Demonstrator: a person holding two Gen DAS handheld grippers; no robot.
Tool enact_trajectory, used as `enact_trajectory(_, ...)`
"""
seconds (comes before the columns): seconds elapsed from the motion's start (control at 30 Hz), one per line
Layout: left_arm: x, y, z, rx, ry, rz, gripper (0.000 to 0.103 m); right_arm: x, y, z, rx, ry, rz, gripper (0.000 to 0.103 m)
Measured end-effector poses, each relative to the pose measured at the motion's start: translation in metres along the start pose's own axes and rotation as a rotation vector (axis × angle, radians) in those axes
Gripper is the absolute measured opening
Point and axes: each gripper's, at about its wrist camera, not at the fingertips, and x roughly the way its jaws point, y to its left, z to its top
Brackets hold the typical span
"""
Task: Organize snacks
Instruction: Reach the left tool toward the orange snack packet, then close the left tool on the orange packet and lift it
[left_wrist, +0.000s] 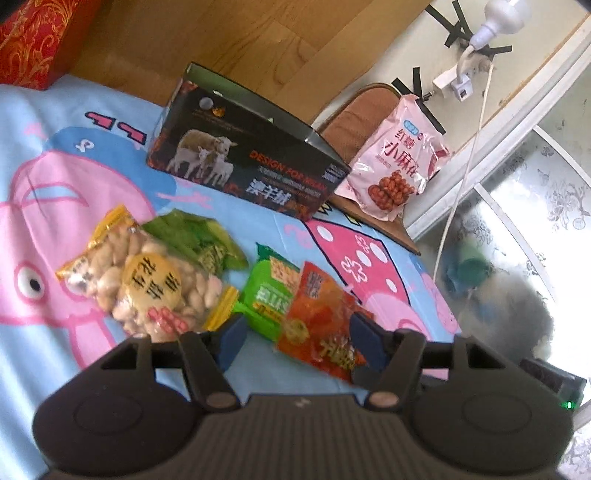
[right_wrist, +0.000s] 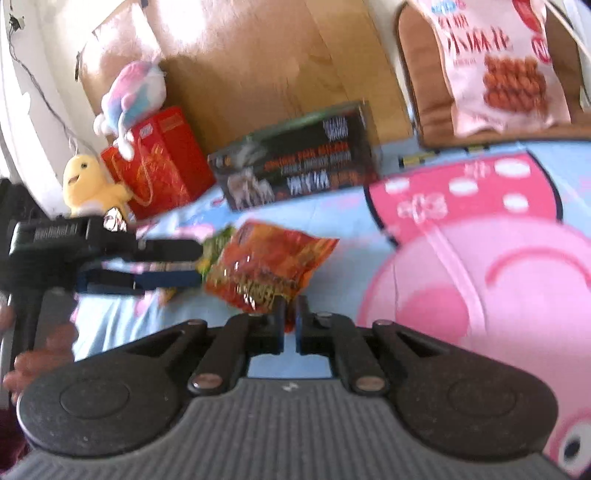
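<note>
Your right gripper (right_wrist: 290, 325) pinches the crinkly orange snack packet's (right_wrist: 266, 267) corner at lower centre; your left gripper (left_wrist: 299, 332) gapes wide around it, so a pull could slip or tear it.

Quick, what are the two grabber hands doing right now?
Left gripper: open, astride the green packet and orange packet, not squeezing.
Right gripper: shut on the orange packet's edge.

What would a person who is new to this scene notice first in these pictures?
Probably the bright cartoon-pig bedsheet, pink on light blue, which covers the whole bed. Next, the crinkly orange-red snack packet in the foreground between the left gripper's open blue fingers; the right gripper is shut on its edge. Behind stands a black cardboard box with sheep pictures.
</note>
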Motion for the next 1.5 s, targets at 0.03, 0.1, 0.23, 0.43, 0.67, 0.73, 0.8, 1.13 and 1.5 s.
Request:
enact_trajectory(0.03,0.001,-0.001,-0.001,0.001,0.004,-0.004,0.063,-0.004,0.002,-0.003,-0.009,0.004,0.012,0.008)
enact_trajectory(0.1,0.004,-0.006,-0.004,0.017,0.014,-0.007,0.063,-0.011,0.005,-0.006,-0.033,0.01,0.025,0.008)
enact_trajectory(0.23,0.013,-0.013,-0.004,0.04,0.036,0.005,0.063,-0.013,0.005,-0.008,-0.056,0.021,0.038,0.025)
enact_trajectory(0.43,0.022,-0.016,-0.007,0.065,0.05,0.009,0.044,0.0,0.019,-0.003,-0.147,0.002,0.008,0.049)
enact_trajectory(0.67,0.029,-0.011,-0.013,0.047,0.083,-0.032,0.015,0.01,0.031,-0.004,-0.246,-0.01,-0.032,0.058)
enact_trajectory(0.73,0.026,-0.005,-0.013,0.004,0.073,-0.049,0.028,0.009,0.028,-0.004,-0.228,-0.013,-0.023,0.058)
enact_trajectory(0.8,0.019,-0.001,-0.012,-0.025,0.051,-0.081,0.054,0.007,0.026,-0.003,-0.207,-0.018,-0.014,0.058)
enact_trajectory(1.13,0.027,0.012,0.006,-0.121,0.051,-0.113,0.01,0.007,0.013,0.003,-0.093,-0.014,0.051,0.058)
enact_trajectory(1.5,-0.01,0.003,-0.034,-0.022,0.037,-0.065,0.01,-0.001,0.014,0.001,-0.109,0.008,0.157,0.057)
